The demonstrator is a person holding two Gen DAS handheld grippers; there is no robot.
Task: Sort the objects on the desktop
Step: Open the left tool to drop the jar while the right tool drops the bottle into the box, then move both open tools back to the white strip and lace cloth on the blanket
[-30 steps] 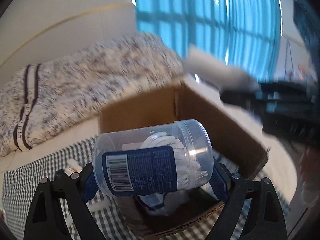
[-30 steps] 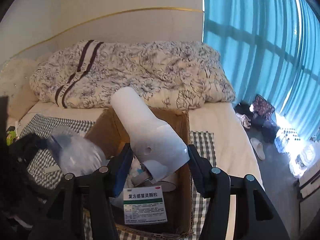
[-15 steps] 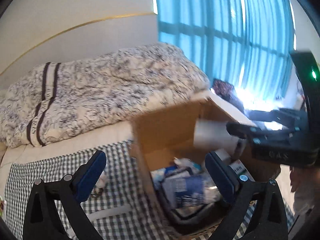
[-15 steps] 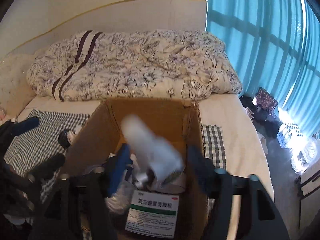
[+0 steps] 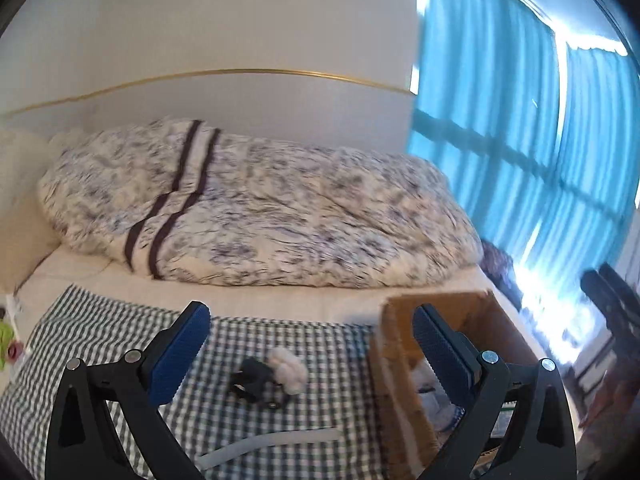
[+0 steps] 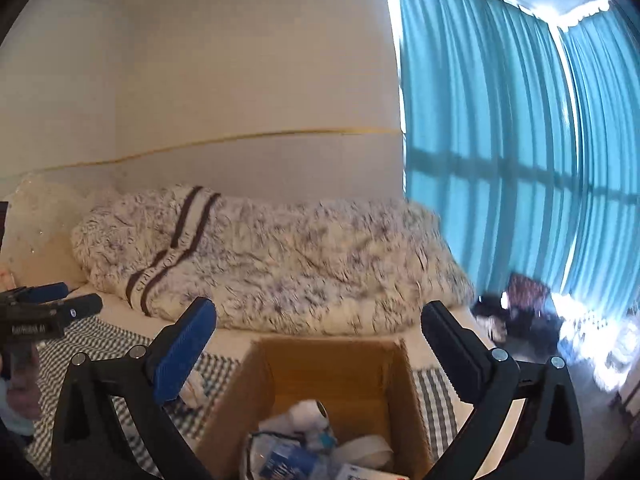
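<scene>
A brown cardboard box (image 6: pixel 332 368) stands on the checked cloth and holds several items, among them a clear jar with a blue label (image 6: pixel 280 458) and a white bottle (image 6: pixel 310 414). My right gripper (image 6: pixel 320 344) hangs open above the box with nothing between its blue pads. My left gripper (image 5: pixel 310 344) is open and empty over the cloth, left of the box (image 5: pixel 394 380). On the cloth below it lie a small black object (image 5: pixel 256 380), a white fluffy ball (image 5: pixel 288 366) and a white strip (image 5: pixel 272 442). The left gripper shows at the left edge of the right wrist view.
A checked cloth (image 5: pixel 100 344) covers the bed in front of a rolled floral duvet (image 5: pixel 260 216). Blue curtains (image 6: pixel 520 160) hang at the right. A green object (image 5: pixel 6 340) lies at the cloth's far left. Bags and clutter (image 6: pixel 524 304) lie on the floor.
Both grippers opened: the clear jar and the white bottle dropped into the box. Both grippers then rose, and the left one swung left over the cloth.
</scene>
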